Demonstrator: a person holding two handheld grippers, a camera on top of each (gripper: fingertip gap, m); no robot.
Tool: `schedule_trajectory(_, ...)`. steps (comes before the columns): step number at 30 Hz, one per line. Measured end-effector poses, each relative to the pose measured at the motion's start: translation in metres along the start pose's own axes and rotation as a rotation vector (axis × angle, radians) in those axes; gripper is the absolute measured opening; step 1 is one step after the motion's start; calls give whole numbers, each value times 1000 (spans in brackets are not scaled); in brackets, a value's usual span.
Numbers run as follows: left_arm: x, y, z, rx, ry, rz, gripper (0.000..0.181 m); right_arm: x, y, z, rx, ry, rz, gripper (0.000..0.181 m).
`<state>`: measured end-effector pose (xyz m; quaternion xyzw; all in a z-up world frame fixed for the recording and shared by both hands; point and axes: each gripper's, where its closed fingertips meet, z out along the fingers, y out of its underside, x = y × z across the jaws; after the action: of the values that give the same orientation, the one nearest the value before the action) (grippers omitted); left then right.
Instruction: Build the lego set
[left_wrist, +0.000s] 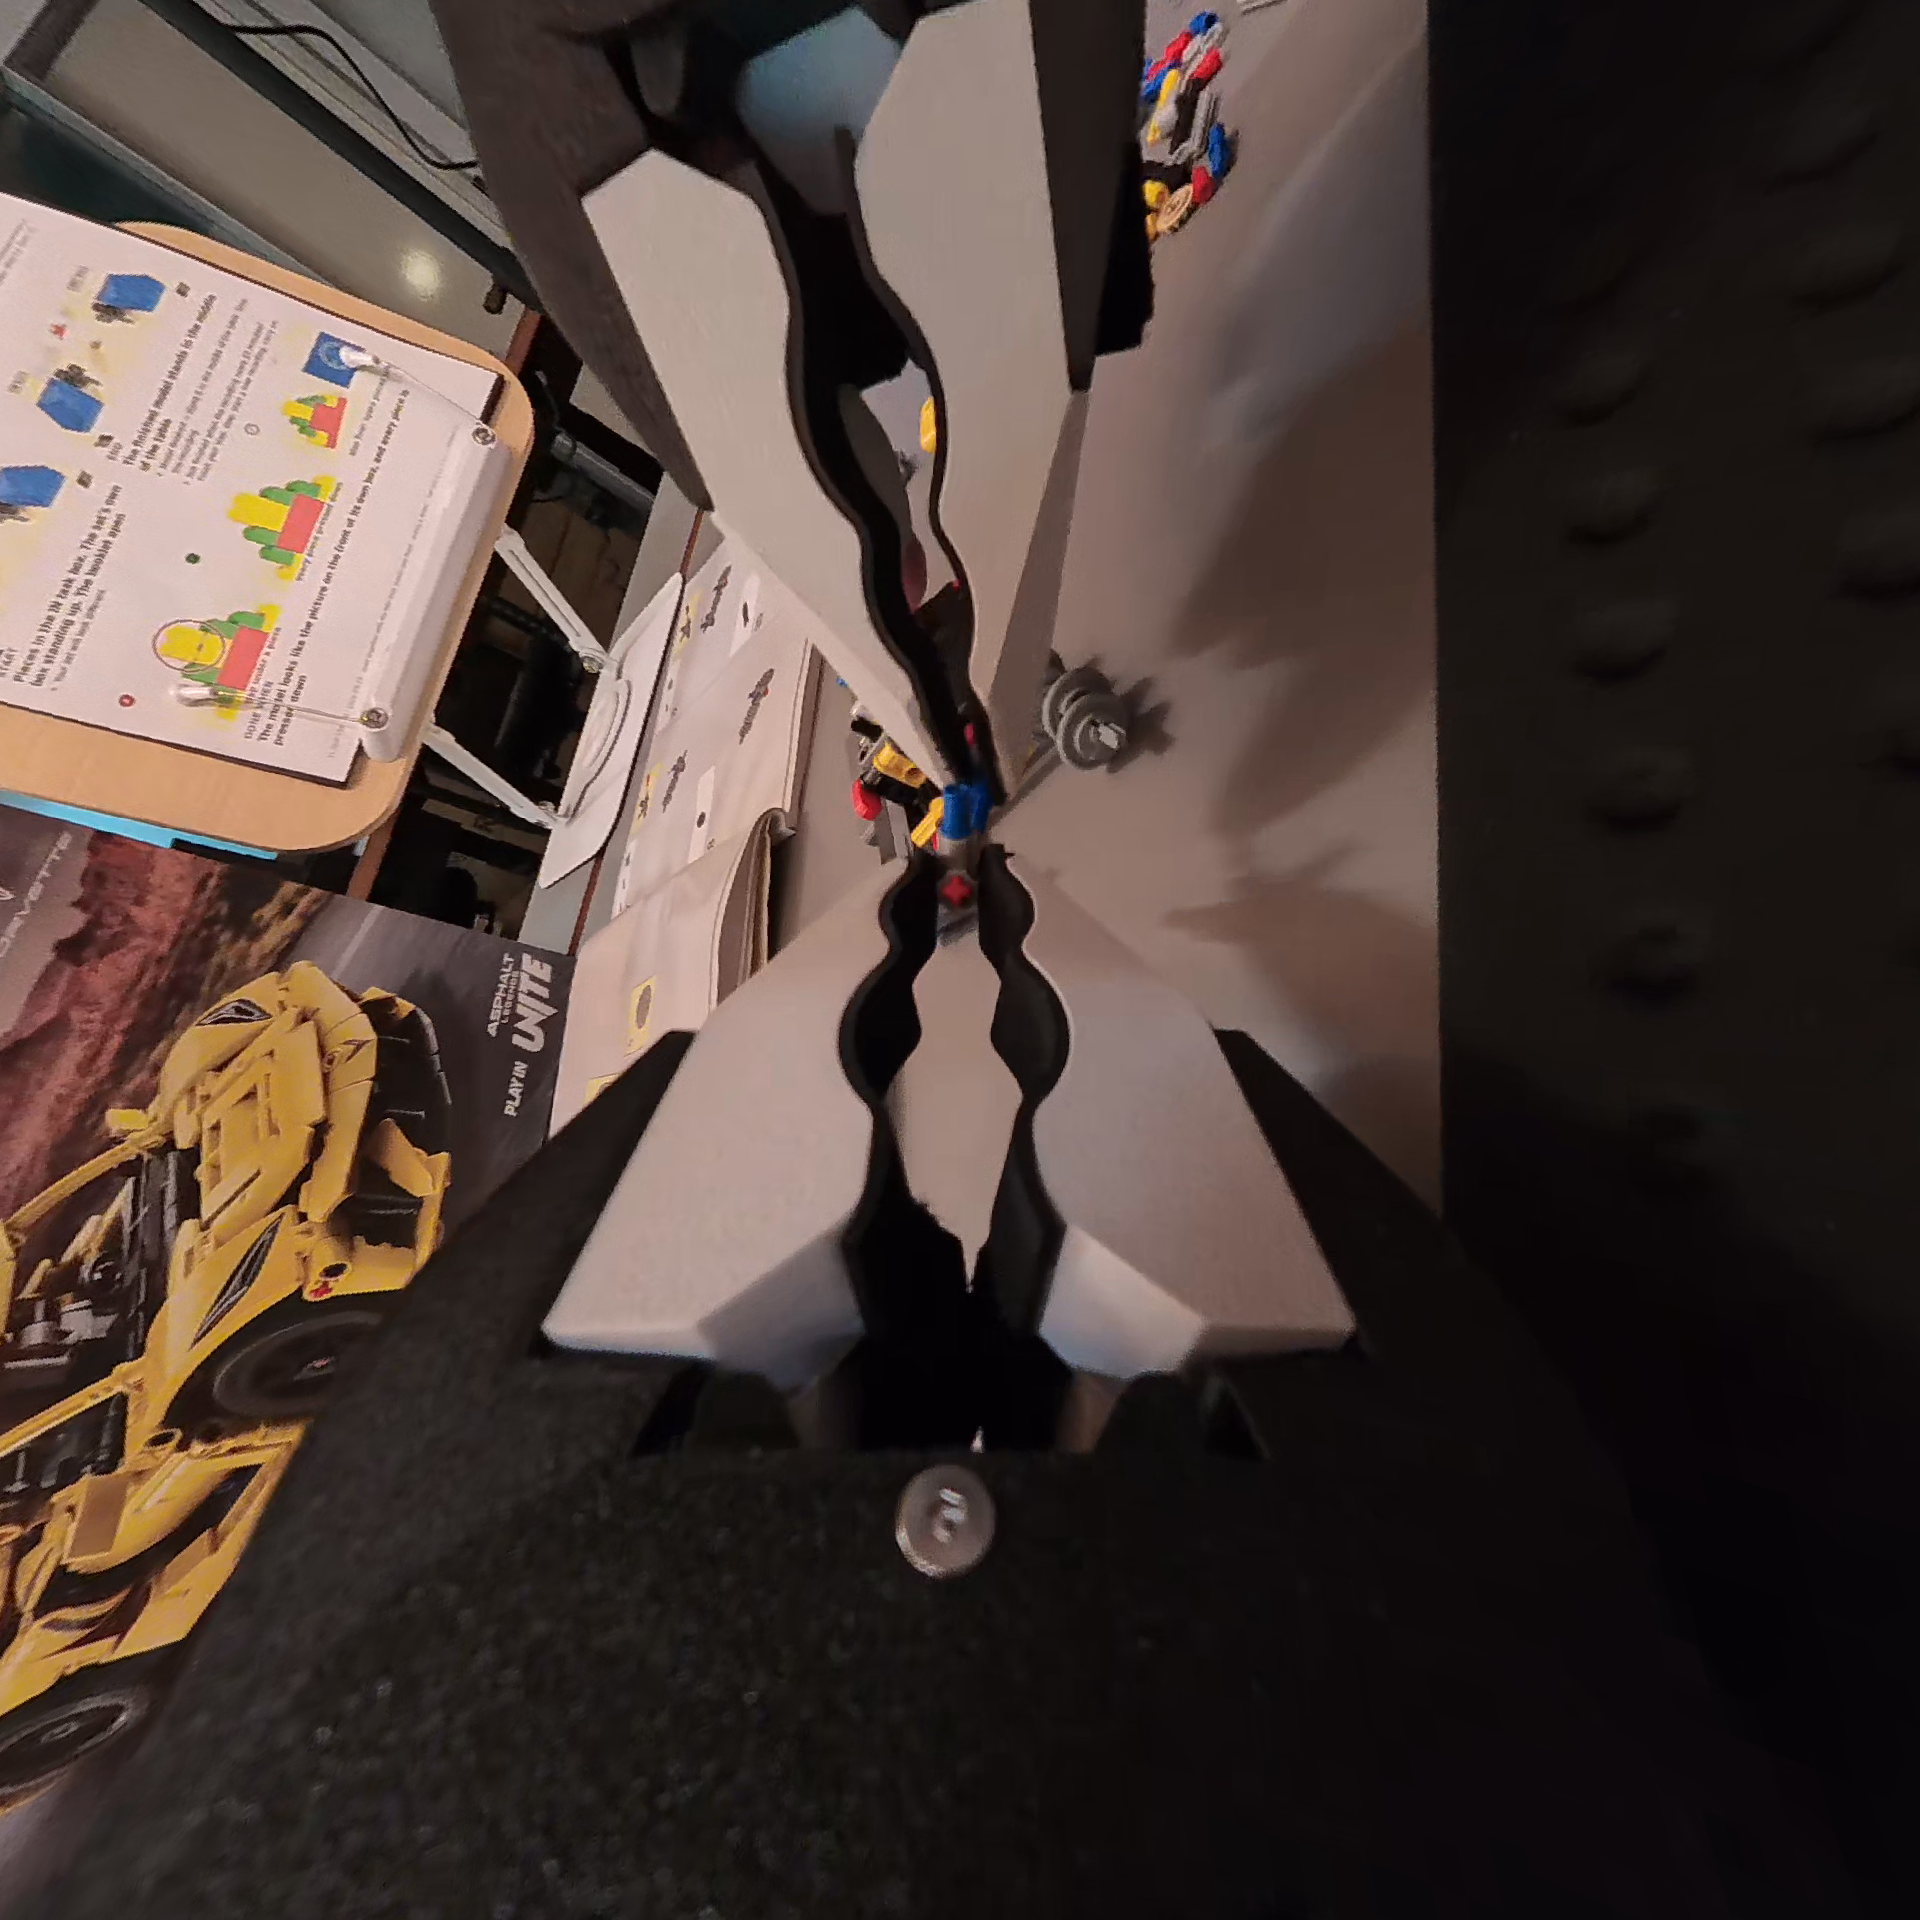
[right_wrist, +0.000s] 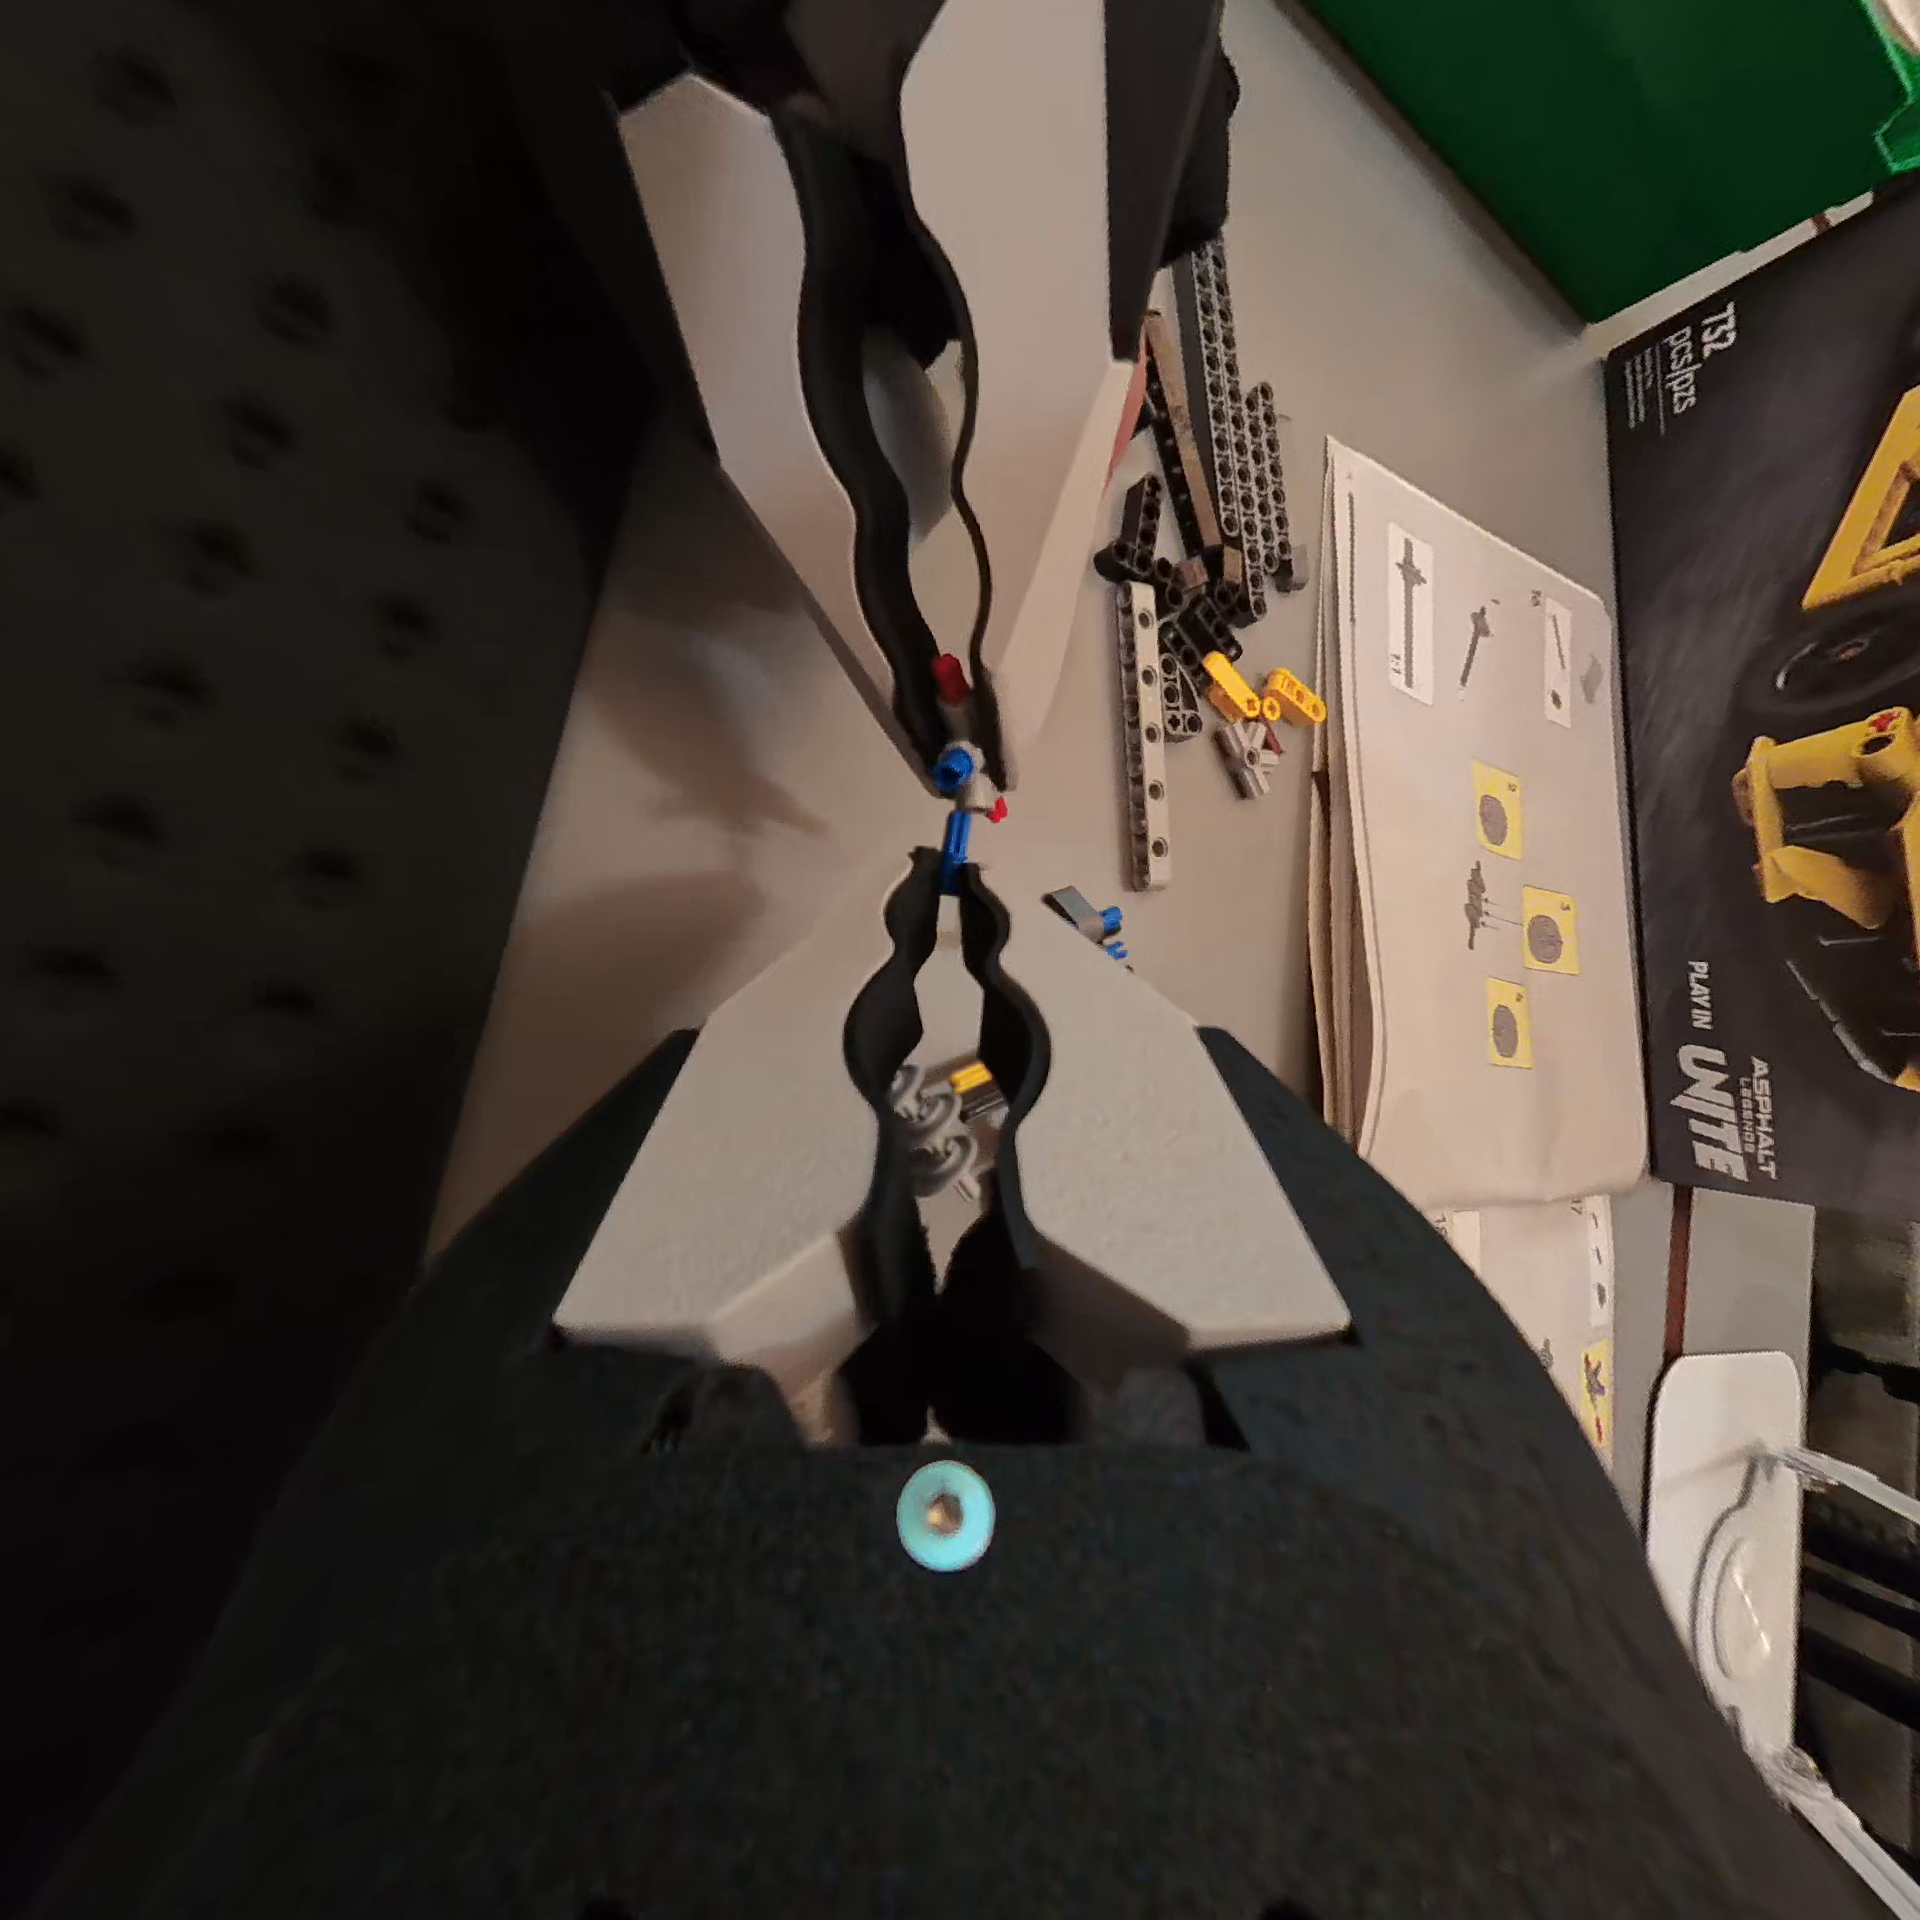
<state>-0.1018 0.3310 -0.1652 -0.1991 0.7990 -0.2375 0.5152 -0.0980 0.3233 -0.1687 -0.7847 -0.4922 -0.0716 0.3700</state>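
The two grippers meet tip to tip above the grey table (right_wrist: 1403, 312). My left gripper (left_wrist: 956, 883) is shut on a small grey connector with a red axle end (left_wrist: 956, 889). In the right wrist view this connector (right_wrist: 971, 787) carries red and blue pins and sits in the left gripper's tips at the top. My right gripper (right_wrist: 948, 871) is shut on a blue pin (right_wrist: 954, 837), whose far end touches the grey connector. In the left wrist view the blue pin (left_wrist: 961, 810) shows in the right gripper's tips, which come from above.
A grey gear assembly (left_wrist: 1086, 717) lies just beside the tips. Grey and black beams (right_wrist: 1216, 499), yellow connectors (right_wrist: 1262, 696) and a small grey-blue piece (right_wrist: 1086, 909) lie to the right. Open instruction booklet (right_wrist: 1455, 831), set box (right_wrist: 1766, 727), small-parts pile (left_wrist: 1184, 114), green box (right_wrist: 1610, 125). Less than 4 cm separates the two grippers' tips.
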Motion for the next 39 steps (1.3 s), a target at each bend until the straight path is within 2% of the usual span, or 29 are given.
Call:
schedule_trajectory(15, 5, -4, -1, 22, 30, -9, 6, -2, 0, -1, 2, 9, -91, 3)
schedule_trajectory(26, 16, 3, 6, -83, -14, 231, 6, -12, 8, 5, -111, -99, -50, 3)
schedule_trajectory(30, 17, 4, 6, -86, -13, 247, 6, -13, 9, 8, -115, -95, -54, 3)
schedule_trajectory(33, 15, 0, 2, -45, -7, 197, 6, -12, 6, 6, -31, -81, -82, 3)
schedule_trajectory(39, 5, -16, -9, 89, 14, 22, 6, -8, -10, -9, 262, -95, 79, 3)
